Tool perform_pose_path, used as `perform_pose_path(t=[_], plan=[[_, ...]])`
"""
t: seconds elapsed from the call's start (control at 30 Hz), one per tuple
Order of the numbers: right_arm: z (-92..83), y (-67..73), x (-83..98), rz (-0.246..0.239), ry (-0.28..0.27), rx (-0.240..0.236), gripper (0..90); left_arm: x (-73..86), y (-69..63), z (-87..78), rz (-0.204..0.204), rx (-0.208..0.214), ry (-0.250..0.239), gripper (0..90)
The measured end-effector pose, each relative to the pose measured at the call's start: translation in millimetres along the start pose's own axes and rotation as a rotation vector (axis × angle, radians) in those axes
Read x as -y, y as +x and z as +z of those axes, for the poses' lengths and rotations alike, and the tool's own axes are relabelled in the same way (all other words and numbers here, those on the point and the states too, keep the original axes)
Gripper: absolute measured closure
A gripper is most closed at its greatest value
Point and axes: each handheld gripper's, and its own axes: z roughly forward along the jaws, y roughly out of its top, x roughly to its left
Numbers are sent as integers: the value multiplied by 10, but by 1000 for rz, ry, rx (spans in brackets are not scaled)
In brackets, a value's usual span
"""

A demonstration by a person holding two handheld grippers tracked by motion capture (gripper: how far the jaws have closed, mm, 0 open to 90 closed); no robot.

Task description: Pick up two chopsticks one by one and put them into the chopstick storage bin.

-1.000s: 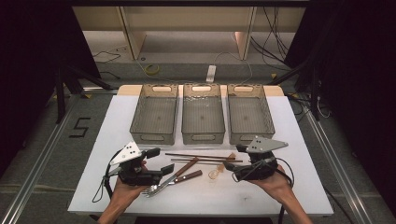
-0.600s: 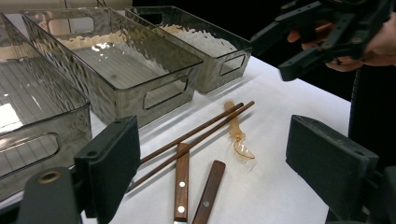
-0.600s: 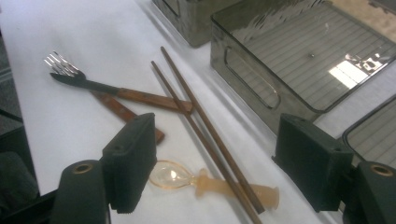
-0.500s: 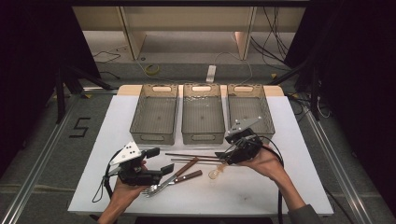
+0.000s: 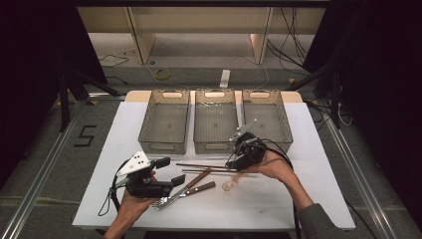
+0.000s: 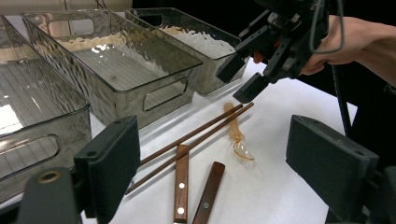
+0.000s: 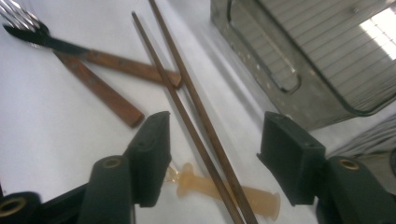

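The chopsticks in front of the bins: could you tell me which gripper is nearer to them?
Right. The right gripper hovers open directly above the chopsticks, straddling them; the left gripper stays off beside the fork.

Left gripper [image 5: 168, 172]: black body, flat black pads, grey three-cornered plate with dark dots, black cable. Right gripper [image 5: 233, 161]: black, cabled; grey sleeve.

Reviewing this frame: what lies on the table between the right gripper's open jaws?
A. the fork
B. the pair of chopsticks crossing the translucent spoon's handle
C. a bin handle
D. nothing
B: in the right gripper view the chopsticks run between the right gripper jaws, over the translucent spoon, with neither pad touching them.
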Motion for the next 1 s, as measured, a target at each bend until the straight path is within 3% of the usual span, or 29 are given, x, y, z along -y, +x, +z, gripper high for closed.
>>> perform_pose_path(t=[0.03,0.2,0.7,1.0], plan=[[19,1,-10,9,18,-13,457,0,0,0,-1,0,0,171],[155,-34,-46,-34,70,-21,505,-2,-4,2,1,3,1,171],[494,-55,-184,-75,129,-64,611,-9,-11,-2,6,3,-3,171],[597,-85,-212,-70,154,-77,649,-11,-8,-6,6,4,-4,171]])
